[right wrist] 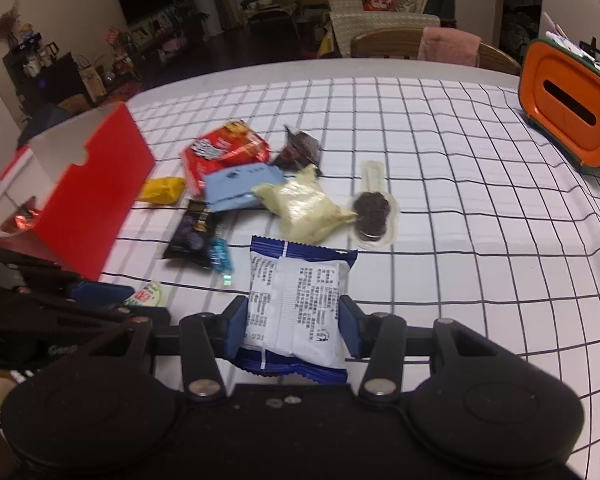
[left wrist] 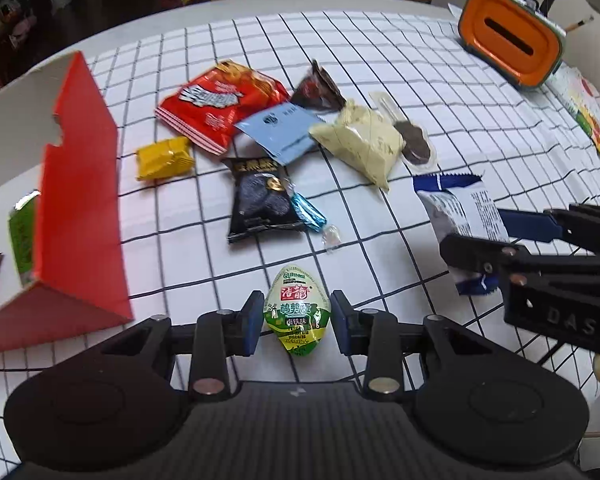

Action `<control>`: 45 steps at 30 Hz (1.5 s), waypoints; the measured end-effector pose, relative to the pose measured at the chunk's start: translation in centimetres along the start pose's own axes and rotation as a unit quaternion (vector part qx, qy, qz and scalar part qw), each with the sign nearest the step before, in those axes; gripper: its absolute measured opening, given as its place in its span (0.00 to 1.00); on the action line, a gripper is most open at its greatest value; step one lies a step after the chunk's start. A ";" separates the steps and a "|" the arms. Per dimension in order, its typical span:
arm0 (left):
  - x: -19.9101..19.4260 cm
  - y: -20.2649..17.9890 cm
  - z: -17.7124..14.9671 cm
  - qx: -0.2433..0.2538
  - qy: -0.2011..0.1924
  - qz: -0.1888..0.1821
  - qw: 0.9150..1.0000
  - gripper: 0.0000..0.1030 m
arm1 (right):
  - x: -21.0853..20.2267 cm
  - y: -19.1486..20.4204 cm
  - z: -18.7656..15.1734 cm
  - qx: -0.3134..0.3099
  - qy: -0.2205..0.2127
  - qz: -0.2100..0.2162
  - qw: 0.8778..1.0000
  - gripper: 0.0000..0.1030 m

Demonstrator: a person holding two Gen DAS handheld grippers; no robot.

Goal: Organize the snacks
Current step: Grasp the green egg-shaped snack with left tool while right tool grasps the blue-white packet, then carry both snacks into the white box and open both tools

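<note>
Left gripper [left wrist: 297,322]: nearest the left camera, clamped on a green egg-shaped packet [left wrist: 297,315], blue pads pressing both its sides.
Egg-shaped packet: between the left fingers, above the checked cloth [left wrist: 400,60], just in front of the snack pile.
Right gripper [right wrist: 293,322]: clamped on a blue-and-white wrapper [right wrist: 296,308], printed back facing up, a pad on each long edge.
Blue-and-white wrapper: held between the right fingers, to the right of the egg-shaped packet.
Snack pile: black packet [left wrist: 260,200] with a teal candy [left wrist: 306,212] against it, yellow packet [left wrist: 164,159], red bag [left wrist: 220,104], light blue packet [left wrist: 280,132], pale cream bag [left wrist: 360,142], dark brown packet [left wrist: 316,88], sealed dark cookie [left wrist: 414,146].
Red box [left wrist: 80,200]: at the left of the cloth, open, a green packet [left wrist: 20,236] inside.
Orange container [left wrist: 508,44]: far right corner, well apart from the snacks.
</note>
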State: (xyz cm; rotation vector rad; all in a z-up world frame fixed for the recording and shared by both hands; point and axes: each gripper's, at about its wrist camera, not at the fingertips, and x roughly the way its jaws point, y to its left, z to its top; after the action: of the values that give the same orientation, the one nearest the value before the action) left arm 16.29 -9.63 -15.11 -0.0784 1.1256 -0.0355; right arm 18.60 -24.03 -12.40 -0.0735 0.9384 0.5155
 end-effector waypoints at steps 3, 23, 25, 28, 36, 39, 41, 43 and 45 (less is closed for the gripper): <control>-1.5 0.6 -0.1 -0.006 -0.010 0.000 1.000 0.34 | -1.2 1.1 0.2 -0.007 -0.004 0.013 1.000 0.46; -10.6 7.5 0.0 -0.032 -0.088 0.008 0.996 0.34 | -5.5 10.8 4.1 -0.070 -0.053 0.046 0.995 0.46; -11.2 8.6 0.1 -0.036 -0.094 0.012 0.995 0.34 | -5.5 12.0 4.7 -0.077 -0.059 0.050 0.994 0.46; -12.2 10.3 0.1 -0.043 -0.103 0.017 0.994 0.34 | -5.6 14.0 5.5 -0.092 -0.068 0.056 0.992 0.45; -13.7 15.0 0.3 -0.060 -0.118 0.029 0.991 0.34 | -4.7 18.9 7.6 -0.115 -0.074 0.069 0.988 0.46; -14.1 16.8 0.3 -0.065 -0.121 0.035 0.990 0.34 | -3.9 20.4 8.1 -0.121 -0.073 0.072 0.987 0.46; -14.2 18.0 0.4 -0.068 -0.123 0.039 0.989 0.34 | -3.2 21.3 8.6 -0.125 -0.072 0.072 0.987 0.46; -14.3 19.1 0.4 -0.070 -0.124 0.042 0.989 0.34 | -2.6 22.2 9.0 -0.123 -0.070 0.071 0.987 0.45; -14.3 20.2 0.5 -0.071 -0.125 0.045 0.989 0.34 | -1.8 23.0 9.3 -0.122 -0.066 0.072 0.988 0.46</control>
State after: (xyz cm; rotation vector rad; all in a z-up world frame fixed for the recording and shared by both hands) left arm 10.35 11.52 -3.65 -0.1549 0.8793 0.1333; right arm 14.31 -1.97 -1.69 -0.1918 0.7509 0.7583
